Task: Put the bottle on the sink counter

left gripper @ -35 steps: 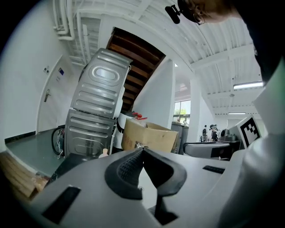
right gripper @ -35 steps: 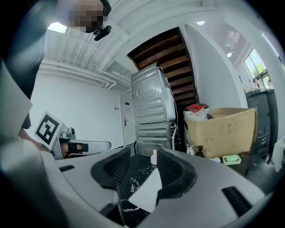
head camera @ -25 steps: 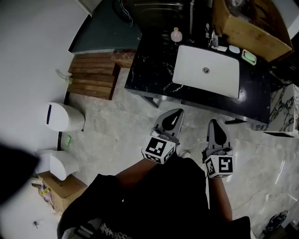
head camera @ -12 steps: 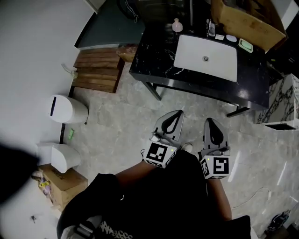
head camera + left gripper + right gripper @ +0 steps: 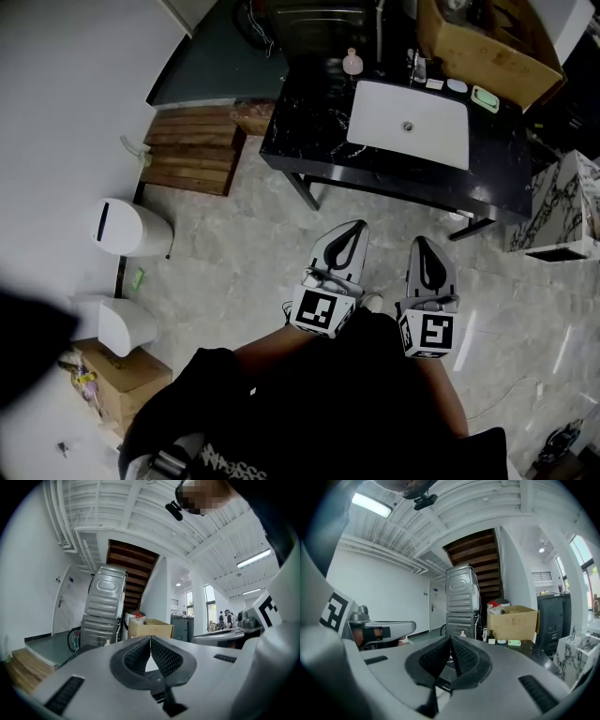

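Head view looks steeply down on the person's two forearms, held out side by side at the front of a black-clothed torso, over the pale stone floor (image 5: 234, 253). The left tongs (image 5: 359, 225) lean a little toward the right, the right tongs (image 5: 418, 242) point almost straight ahead, and the two sit near each other without touching. Each marker cube faces up at the camera. Both tips aim at the black surface (image 5: 309, 131) but hang well short of its near edge.

Left gripper view shows that tool's ribbed pads (image 5: 139, 652) pressed together at the tips with nothing between them. Right gripper view shows the same thing: pads (image 5: 465, 652) meeting at the tip and empty.

The bottle (image 5: 352, 63), small and pink, stands upright on the surface at its far edge, just beside the far left corner of the white basin (image 5: 408, 122), well apart from both tongs. A cardboard box (image 5: 483, 47) sits at the far right corner of the surface, with a green soap dish (image 5: 485, 98) just in front of it, to the right of the basin. Left of the surface a wooden platform (image 5: 192, 150) lies on the floor, and a white bin (image 5: 127, 228) stands nearer the wall.
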`<action>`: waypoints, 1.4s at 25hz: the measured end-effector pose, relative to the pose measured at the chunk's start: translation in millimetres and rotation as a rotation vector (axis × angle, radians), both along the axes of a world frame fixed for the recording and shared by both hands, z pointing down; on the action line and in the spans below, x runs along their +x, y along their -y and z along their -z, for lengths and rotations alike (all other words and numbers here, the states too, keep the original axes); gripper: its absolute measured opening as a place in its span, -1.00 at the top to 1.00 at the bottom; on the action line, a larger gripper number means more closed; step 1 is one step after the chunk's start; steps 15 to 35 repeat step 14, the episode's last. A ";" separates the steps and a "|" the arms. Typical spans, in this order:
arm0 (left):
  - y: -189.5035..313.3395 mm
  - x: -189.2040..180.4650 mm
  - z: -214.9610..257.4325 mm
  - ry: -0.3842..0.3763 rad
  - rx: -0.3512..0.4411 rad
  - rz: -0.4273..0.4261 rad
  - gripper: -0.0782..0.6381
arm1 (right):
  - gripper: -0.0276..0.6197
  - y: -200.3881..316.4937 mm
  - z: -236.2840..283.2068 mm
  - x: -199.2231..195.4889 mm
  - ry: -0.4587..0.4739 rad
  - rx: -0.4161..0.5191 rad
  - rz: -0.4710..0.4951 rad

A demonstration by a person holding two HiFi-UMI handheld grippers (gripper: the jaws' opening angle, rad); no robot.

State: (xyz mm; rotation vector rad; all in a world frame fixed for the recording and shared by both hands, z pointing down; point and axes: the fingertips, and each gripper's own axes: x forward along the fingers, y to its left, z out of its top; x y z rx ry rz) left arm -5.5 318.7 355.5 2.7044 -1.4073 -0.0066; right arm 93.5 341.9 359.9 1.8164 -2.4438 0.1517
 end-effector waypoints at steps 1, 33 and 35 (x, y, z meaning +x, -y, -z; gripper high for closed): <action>-0.6 1.2 2.0 -0.001 0.008 -0.002 0.73 | 0.80 0.4 1.6 -1.0 -0.006 0.006 0.005; -10.9 19.1 -1.1 -0.010 0.014 0.023 0.73 | 0.80 -3.6 0.2 7.7 -0.004 0.018 0.059; -10.9 19.1 -1.1 -0.010 0.014 0.023 0.73 | 0.80 -3.6 0.2 7.7 -0.004 0.018 0.059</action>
